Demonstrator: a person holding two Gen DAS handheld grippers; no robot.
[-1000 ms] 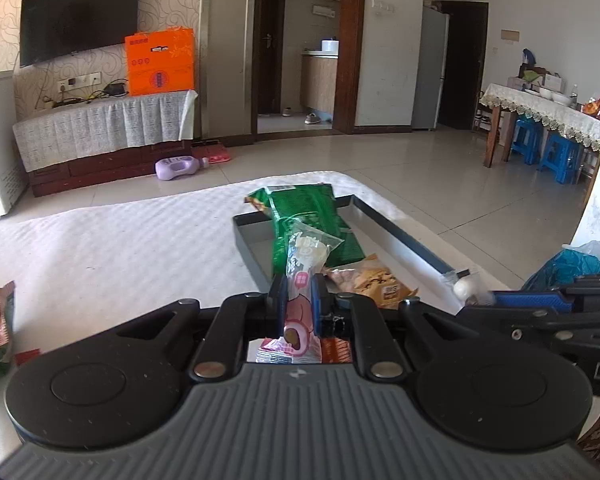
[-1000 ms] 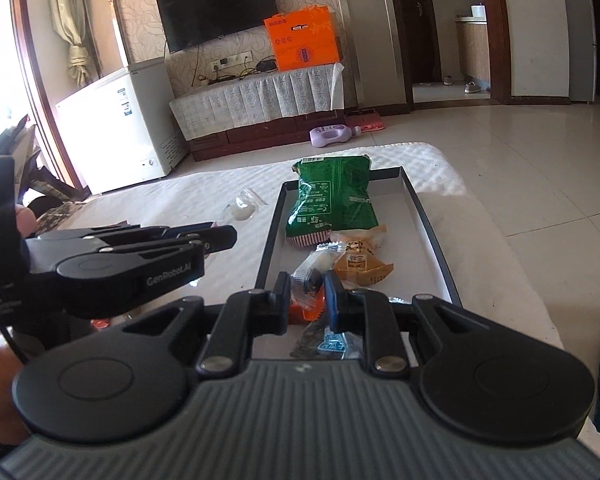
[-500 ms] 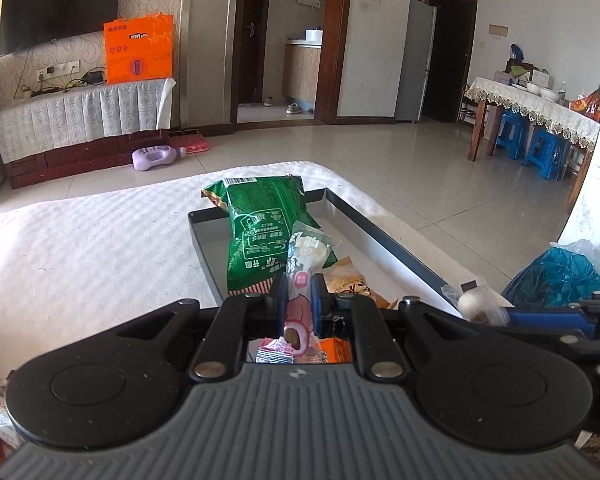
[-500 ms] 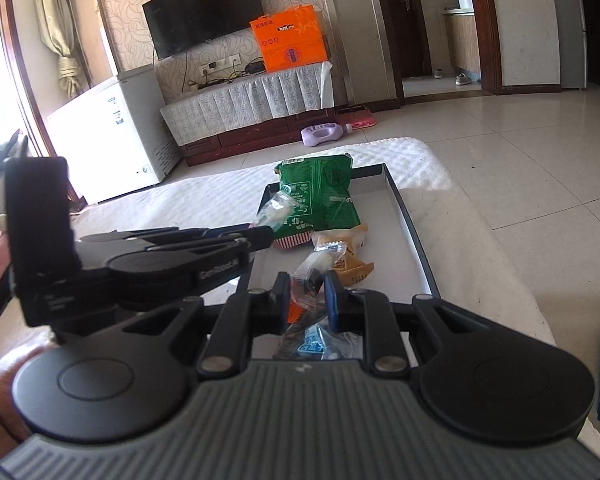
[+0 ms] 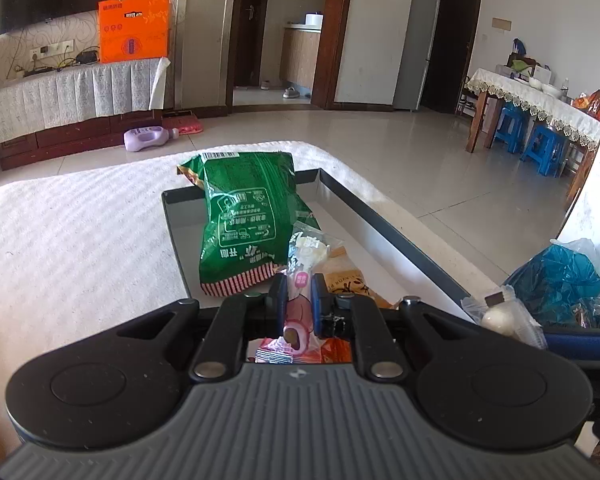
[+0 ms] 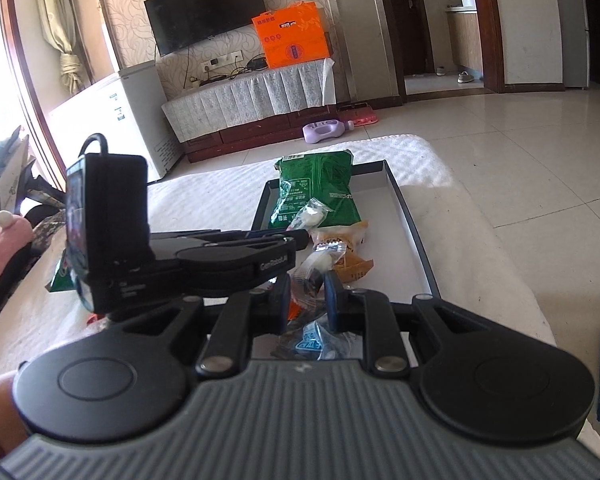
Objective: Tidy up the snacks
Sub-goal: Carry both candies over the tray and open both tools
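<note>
The left gripper [image 5: 299, 298] has its fingers closed on a clear-wrapped snack [image 5: 302, 264], held over the near end of the tray [image 5: 384, 226] on the white worktop [image 5: 80, 232]. A green bag [image 5: 244, 220] lies inside. The right gripper [image 6: 308, 294] pinches another wrapped snack [image 6: 314, 266] over the tray's near end.

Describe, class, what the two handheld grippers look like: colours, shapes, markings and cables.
Both grippers, left gripper and right gripper, are matte black with round discs, silver rivets, a ribbed grey base and blue-padded fingers. Seen from the right wrist, the left one bears white lettering, a boxy black camera block and a black cable.
</note>
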